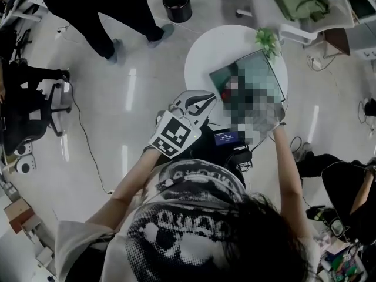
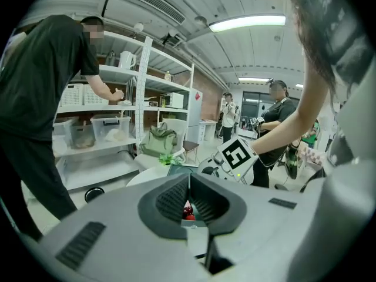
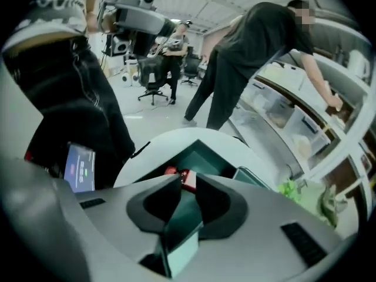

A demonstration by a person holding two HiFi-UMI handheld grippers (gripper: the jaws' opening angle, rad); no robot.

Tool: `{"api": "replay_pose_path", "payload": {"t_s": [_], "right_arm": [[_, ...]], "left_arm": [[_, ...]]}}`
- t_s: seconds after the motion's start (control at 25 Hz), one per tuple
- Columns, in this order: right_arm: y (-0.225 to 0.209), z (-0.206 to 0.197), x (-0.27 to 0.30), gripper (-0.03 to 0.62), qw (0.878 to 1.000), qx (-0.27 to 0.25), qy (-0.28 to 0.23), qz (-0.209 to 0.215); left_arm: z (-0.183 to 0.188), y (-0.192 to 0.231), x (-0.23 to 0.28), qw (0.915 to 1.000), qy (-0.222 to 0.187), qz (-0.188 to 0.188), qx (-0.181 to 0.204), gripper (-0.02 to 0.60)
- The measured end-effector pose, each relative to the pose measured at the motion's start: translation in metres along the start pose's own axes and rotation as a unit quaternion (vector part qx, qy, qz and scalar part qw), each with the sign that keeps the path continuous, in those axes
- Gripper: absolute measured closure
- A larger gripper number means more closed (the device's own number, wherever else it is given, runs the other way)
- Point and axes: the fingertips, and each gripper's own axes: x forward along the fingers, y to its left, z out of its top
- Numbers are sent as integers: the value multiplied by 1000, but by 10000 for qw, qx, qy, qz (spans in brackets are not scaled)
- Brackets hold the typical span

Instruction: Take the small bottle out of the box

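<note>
the right gripper hung over the open box on the round white table. its jaws were a little apart and grasped nothing. the left gripper was clenched and empty, down and to the left of the box in the head view. the small bottle, taken to be the red item with a pale patch, sat inside the box just past the right jaw tips, at the centre of the right gripper view. the step in hand looked like the reach in. done well, it would have meant wider jaws, a straight descent clear of the box wall and the other red piece, and pads closing across the bottle's narrow width. too little of the bottle showed to tell which way it pointed or how its long axis ran.
</note>
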Motion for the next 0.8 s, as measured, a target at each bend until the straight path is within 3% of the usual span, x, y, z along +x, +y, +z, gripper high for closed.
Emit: {"api": "replay_pose_path", "payload": {"t_s": [0.16,0.36,0.8], "right_arm": [[1,-4,16,483,9927,-1059,325,480],[4,-1,34,411,9732,-2038,622,868],[15,-19,76,318,9000,-3594,1641,1841]], "left_arm": [[-5,2,0,9998,29,141,-98,564],[-12,6,-8,9996,102,229,-160,565],[-27,27,-30,9982,123,462,-355,565]]}}
